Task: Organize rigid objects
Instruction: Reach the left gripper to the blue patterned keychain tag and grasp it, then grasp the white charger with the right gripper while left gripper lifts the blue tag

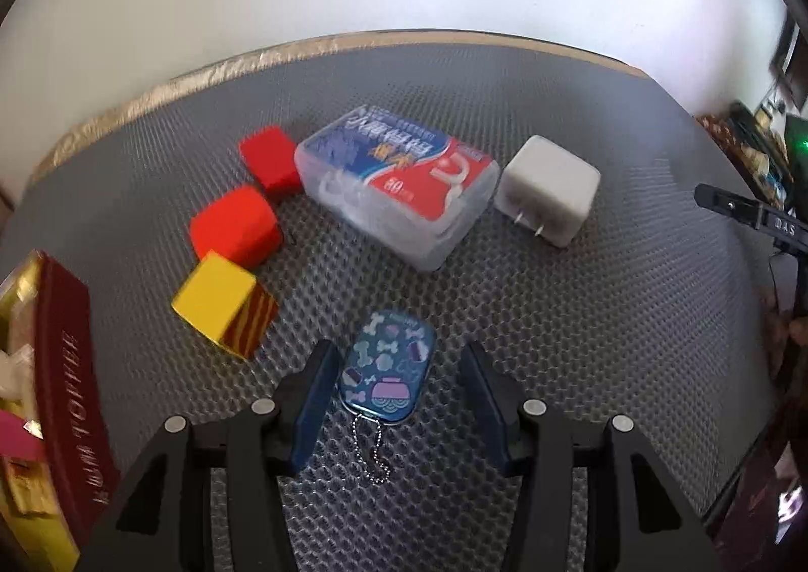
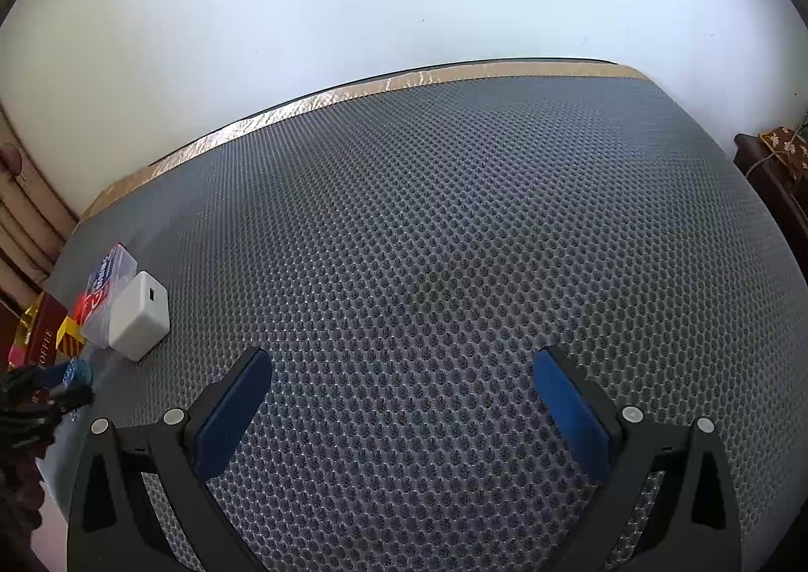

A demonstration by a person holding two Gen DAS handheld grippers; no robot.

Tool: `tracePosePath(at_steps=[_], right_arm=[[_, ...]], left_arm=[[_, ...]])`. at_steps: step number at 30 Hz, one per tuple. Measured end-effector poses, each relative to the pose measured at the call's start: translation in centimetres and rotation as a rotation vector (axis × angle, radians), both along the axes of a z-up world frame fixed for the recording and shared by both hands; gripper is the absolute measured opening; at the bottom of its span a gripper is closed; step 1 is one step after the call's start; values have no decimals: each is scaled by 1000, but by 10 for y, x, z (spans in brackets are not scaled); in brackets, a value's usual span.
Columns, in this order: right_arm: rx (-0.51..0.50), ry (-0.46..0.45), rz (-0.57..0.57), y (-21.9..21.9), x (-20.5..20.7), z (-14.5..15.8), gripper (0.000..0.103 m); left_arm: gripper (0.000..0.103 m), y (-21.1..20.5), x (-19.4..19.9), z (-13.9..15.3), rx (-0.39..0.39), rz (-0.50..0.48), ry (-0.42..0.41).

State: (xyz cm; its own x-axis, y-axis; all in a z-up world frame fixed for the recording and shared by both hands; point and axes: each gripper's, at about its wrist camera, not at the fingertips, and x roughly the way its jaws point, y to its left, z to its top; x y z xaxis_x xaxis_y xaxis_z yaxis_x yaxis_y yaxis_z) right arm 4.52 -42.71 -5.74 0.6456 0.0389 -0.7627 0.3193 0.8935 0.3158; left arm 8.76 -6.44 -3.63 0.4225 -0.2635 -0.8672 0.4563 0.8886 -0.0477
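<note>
A blue metal tag (image 1: 389, 365) with bone pictures and a bead chain lies flat on the grey mat. My left gripper (image 1: 398, 352) straddles it, open; the left pad is near the tag's edge and the right pad stands clear of it. Beyond the tag are a yellow cube with red stripes (image 1: 222, 304), two red cubes (image 1: 235, 226) (image 1: 267, 160), a clear floss-pick box (image 1: 399, 188) and a white charger (image 1: 548, 191). My right gripper (image 2: 401, 357) hangs open over bare mat, with nothing between its fingers. The charger (image 2: 139, 317) lies far to its left.
A dark red open toffee box (image 1: 65, 395) with gold lining and wrapped items sits at the left edge. The honeycomb mat (image 2: 429, 218) ends at a gold-taped far edge by a white wall. Dark furniture (image 2: 772, 168) stands at the right.
</note>
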Motion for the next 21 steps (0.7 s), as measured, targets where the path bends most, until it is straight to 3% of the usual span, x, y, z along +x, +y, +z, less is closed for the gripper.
tracePosePath(at_steps=[1,5,7,10,14,18,21], right_arm=[[1,1,0,1,1,1,103],[-25,22,6,2,4,3,103],[-39,28,27,21,16,-13,103],[-33,-17,80,34,16,-7,103],[-56,-73,225,75,23,10,103],[-80,-102,411,132,45,25,103],[-83,-101,483,160,63,27,103]], left_arm=[[32,2,-1,0,-5,9,-11],[31,11,-10,5,-44,70,-4],[31,18,-25,10,-68,112,-19],[31,33,-47,14,-113,175,-20],[31,51,-72,26,-161,248,-46],[31,56,-77,32,-169,250,-56],[31,53,-79,33,-160,237,-62]])
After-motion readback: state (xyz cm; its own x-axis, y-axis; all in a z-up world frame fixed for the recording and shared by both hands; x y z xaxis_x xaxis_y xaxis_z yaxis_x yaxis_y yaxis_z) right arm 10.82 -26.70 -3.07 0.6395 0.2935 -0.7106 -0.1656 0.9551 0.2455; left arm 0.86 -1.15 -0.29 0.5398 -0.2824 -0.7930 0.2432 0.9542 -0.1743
